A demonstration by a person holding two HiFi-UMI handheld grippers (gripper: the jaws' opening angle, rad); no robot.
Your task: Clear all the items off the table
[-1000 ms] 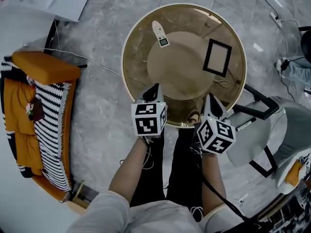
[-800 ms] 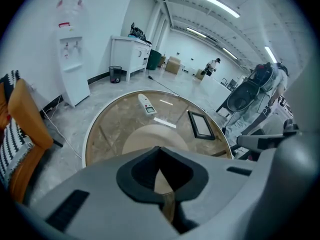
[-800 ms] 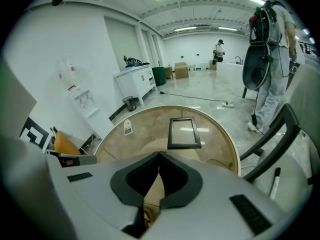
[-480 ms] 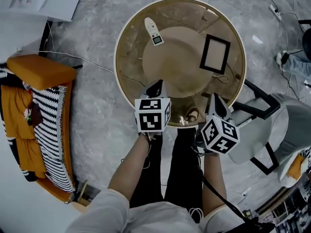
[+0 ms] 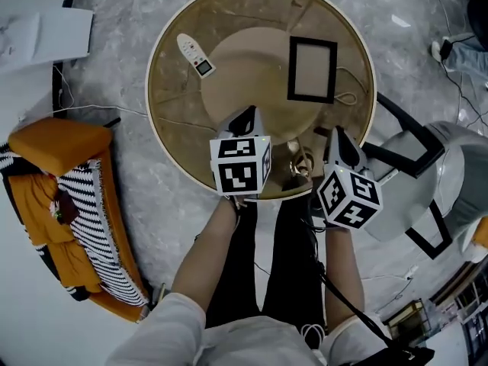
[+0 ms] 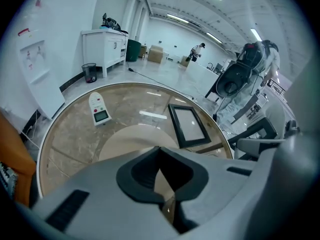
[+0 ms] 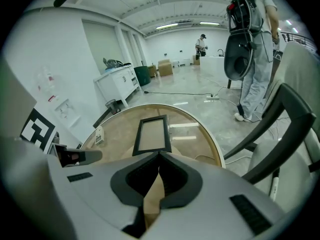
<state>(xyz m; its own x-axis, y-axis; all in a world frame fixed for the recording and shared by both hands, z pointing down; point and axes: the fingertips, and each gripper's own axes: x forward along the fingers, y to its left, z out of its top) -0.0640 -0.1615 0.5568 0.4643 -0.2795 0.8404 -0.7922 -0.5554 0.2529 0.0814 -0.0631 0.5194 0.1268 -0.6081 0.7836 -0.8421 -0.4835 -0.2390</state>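
Observation:
A round glass table point(image 5: 171, 139) bears a white handheld device with a small screen point(image 5: 196, 56) at its far left and a black picture frame point(image 5: 312, 69) lying flat at its far right. My left gripper point(image 5: 244, 120) hangs over the near part of the table, shut and empty. My right gripper point(image 5: 338, 137) is over the near right rim, also shut with nothing in it. In the left gripper view the device point(image 6: 99, 109) and frame point(image 6: 188, 124) lie ahead of the jaws. The right gripper view has the frame point(image 7: 151, 134) straight ahead.
A grey chair point(image 5: 431, 181) stands close to the table's right side. An orange and striped sofa point(image 5: 61, 197) lies to the left, with a white cabinet point(image 5: 42, 36) beyond it. Cables trail across the floor. A person with a backpack point(image 7: 250, 39) stands past the table.
Both grippers have moved forward and down, from the table's near edge to over its top. The table now fills more of the head view.

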